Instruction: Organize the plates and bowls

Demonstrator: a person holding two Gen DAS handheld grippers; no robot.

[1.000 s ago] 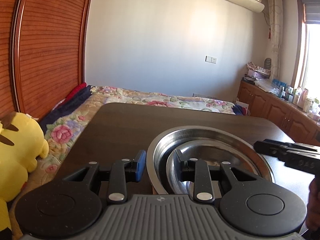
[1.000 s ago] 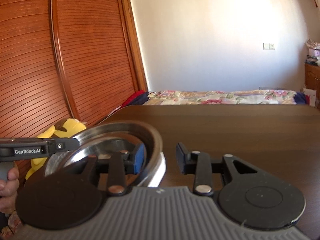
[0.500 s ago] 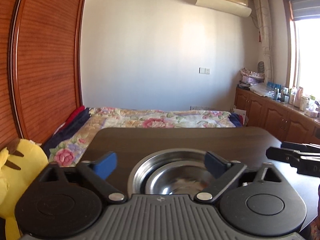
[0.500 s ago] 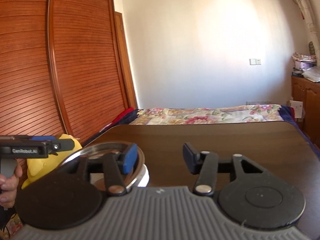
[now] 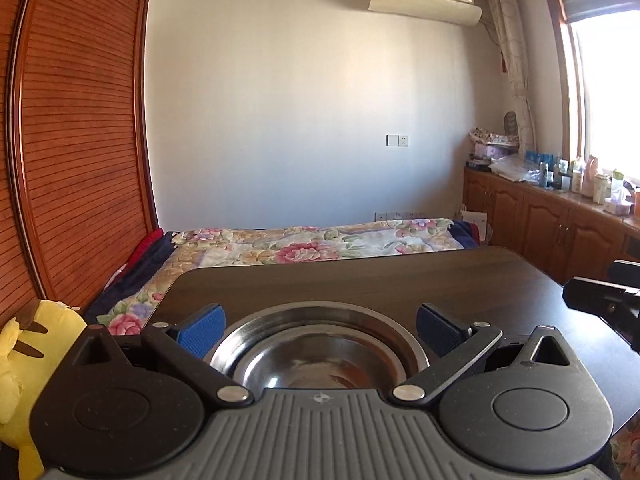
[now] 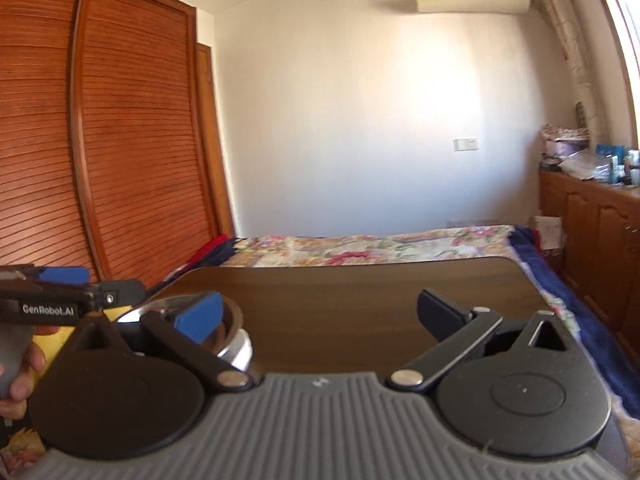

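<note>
Steel bowl (image 5: 320, 344) nested inside wider steel bowl (image 5: 256, 330) on dark table (image 5: 360, 280), both tongs just spread wide, released

Nested steel bowls (image 5: 318, 354) between spread tool (image 5: 318, 330)

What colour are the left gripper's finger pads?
Blue pads, clearest in the left wrist view.
</note>
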